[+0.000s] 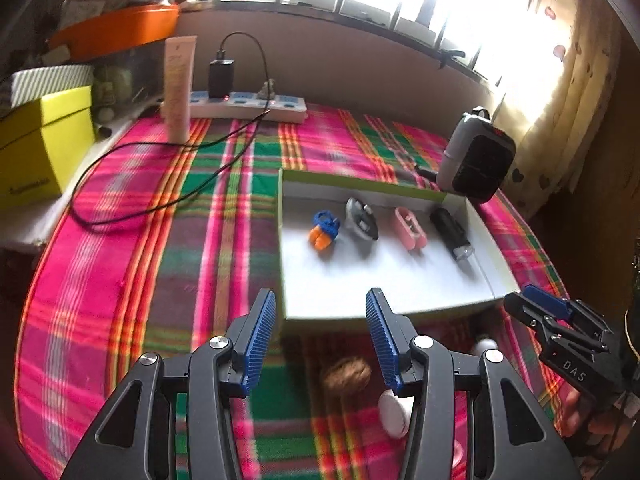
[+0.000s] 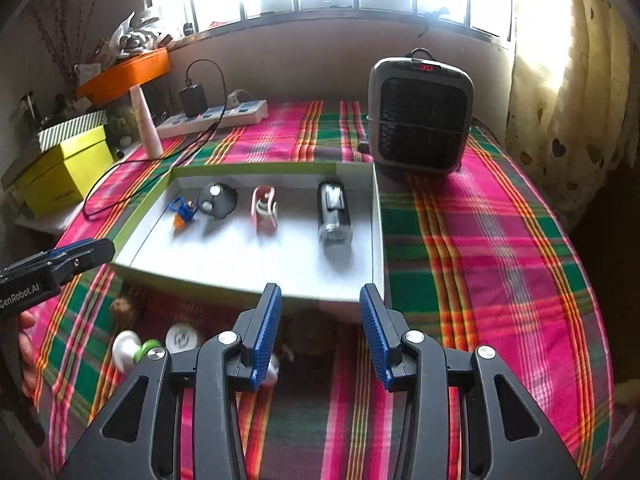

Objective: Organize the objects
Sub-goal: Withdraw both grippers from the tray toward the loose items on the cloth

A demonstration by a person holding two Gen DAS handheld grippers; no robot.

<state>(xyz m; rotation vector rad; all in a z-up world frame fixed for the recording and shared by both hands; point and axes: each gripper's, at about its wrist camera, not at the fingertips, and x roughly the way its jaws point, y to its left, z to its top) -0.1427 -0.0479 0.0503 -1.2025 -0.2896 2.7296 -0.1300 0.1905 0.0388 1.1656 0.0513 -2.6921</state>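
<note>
A shallow white tray with a green rim (image 1: 384, 304) (image 2: 224, 276) lies on the plaid cloth. In it sit a blue and orange toy (image 1: 323, 232) (image 2: 183, 211), a round black and grey item (image 1: 362, 220) (image 2: 217, 201), a pink clip (image 1: 409, 227) (image 2: 264, 207) and a black cylinder (image 1: 450, 230) (image 2: 334, 214). In front of the tray lie a brown walnut (image 1: 347, 374) (image 2: 122, 307), white round items (image 1: 394, 412) (image 2: 182, 338) and a white and green piece (image 2: 130, 350). My left gripper (image 1: 320, 340) is open and empty above the walnut. My right gripper (image 2: 320, 334) is open and empty at the tray's near edge.
A grey space heater (image 2: 420, 116) (image 1: 476, 160) stands behind the tray. A power strip with a charger and black cable (image 1: 248, 106) (image 2: 212, 114), a tall cream tube (image 1: 179, 88), yellow-green boxes (image 1: 40, 152) (image 2: 64, 168) and an orange tray (image 1: 116, 28) crowd the back left.
</note>
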